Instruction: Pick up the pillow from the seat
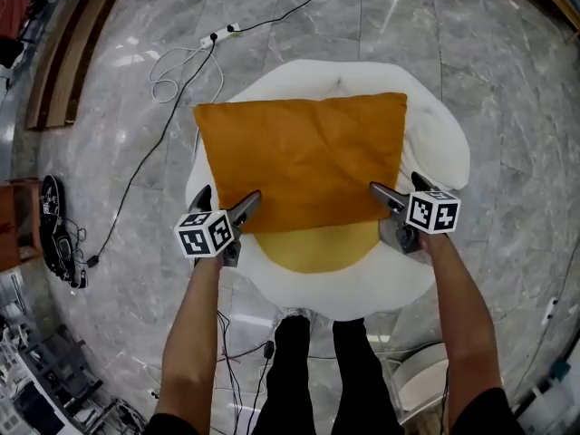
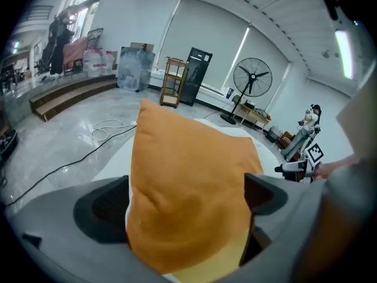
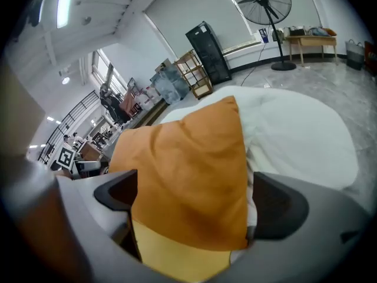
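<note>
An orange pillow [image 1: 304,157] lies flat on a round white seat [image 1: 435,143], over a yellow seat cushion [image 1: 317,247]. My left gripper [image 1: 227,199] is at the pillow's near left corner. In the left gripper view that corner [image 2: 188,181] fills the gap between the wide-spread jaws of the left gripper [image 2: 187,196], and the pads do not squeeze it. My right gripper [image 1: 401,188] is at the near right corner. In the right gripper view the pillow [image 3: 188,175] also sits between the spread jaws of the right gripper [image 3: 193,202], uncompressed.
The seat stands on a grey marble floor. A power strip [image 1: 222,34] with a black cable lies behind it, and a wooden step [image 1: 63,53] runs along the far left. A standing fan [image 2: 252,78] and a black cabinet [image 2: 194,75] stand by the far wall. The person's legs [image 1: 317,370] are close to the seat's front.
</note>
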A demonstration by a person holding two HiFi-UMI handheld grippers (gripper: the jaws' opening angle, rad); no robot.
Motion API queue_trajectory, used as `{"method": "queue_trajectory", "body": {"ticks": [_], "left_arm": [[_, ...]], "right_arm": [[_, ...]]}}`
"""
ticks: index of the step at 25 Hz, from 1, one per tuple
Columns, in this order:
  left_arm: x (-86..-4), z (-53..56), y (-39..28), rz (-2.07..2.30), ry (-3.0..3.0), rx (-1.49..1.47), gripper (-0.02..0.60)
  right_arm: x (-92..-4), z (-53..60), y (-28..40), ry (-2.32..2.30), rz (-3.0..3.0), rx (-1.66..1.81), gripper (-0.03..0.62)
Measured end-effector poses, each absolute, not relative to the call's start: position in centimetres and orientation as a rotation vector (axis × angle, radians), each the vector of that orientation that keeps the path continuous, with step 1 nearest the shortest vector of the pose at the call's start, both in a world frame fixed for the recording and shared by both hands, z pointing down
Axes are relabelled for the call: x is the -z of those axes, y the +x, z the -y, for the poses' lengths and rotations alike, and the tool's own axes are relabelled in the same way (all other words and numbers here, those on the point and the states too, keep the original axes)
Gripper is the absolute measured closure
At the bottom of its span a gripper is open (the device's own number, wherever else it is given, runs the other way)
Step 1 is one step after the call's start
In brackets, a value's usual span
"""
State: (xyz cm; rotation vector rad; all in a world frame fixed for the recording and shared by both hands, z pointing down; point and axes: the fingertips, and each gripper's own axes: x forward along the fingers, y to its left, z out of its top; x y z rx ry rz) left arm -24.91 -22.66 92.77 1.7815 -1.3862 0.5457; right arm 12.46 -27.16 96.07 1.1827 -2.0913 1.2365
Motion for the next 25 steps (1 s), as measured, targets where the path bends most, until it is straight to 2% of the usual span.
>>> {"method": "queue_trajectory", "body": {"ticks": [10, 17, 18, 20, 25], "left_arm": [[-98.3, 25.1, -24.9, 1.362, 1.735, -0.559, -0.015], [-101.1, 25.8, -25.0, 1.316, 1.733, -0.561, -0.014], [-101.3, 25.9, -25.1, 1.311, 1.731, -0.565, -0.014], [-101.4, 26.0, -25.0, 1.313, 1.733, -0.571, -0.009], [-100.7, 25.7, -23.8, 1.330, 1.799, -0.601, 0.126]], "right_arm": [[-104.9, 27.8, 12.9, 1.108, 1.966, -1.367, 0.003], [-107.2, 28.4, 11.3, 1.050, 1.951, -1.432, 0.010], [-107.3, 28.4, 10.8, 1.039, 1.959, -1.457, 0.050], [-107.5, 28.4, 10.4, 1.023, 1.974, -1.481, 0.083], [-107.2, 27.6, 10.2, 0.939, 1.951, -1.445, 0.195]]}}
